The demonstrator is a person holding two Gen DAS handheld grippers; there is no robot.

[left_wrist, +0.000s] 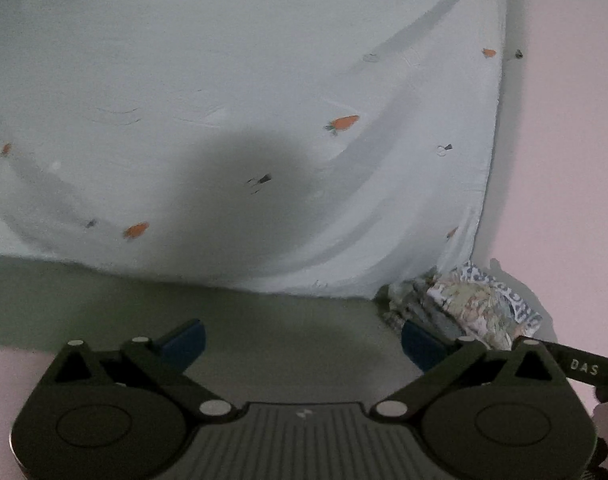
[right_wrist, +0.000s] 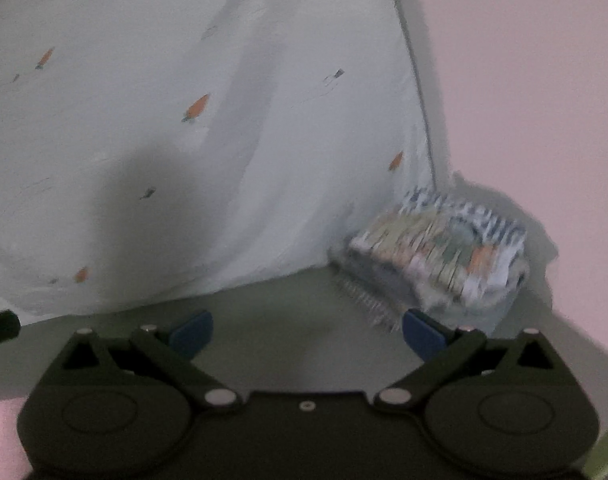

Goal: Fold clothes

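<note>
I see the pale carrot-print sheet [left_wrist: 240,80] spread wide over the green table [left_wrist: 104,304]; the folded patterned clothes [right_wrist: 439,256] sit at the sheet's right corner, touching its edge; my left gripper [left_wrist: 302,344] and right gripper [right_wrist: 307,334] hover before the sheet, fingers wide apart, nothing between them.

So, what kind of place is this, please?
Probably a bedroom at home, though I cannot be sure. A pale sheet printed with carrots covers what looks like a bed, a folded patterned cloth lies at its corner, and a plain pink wall stands beside it.
</note>
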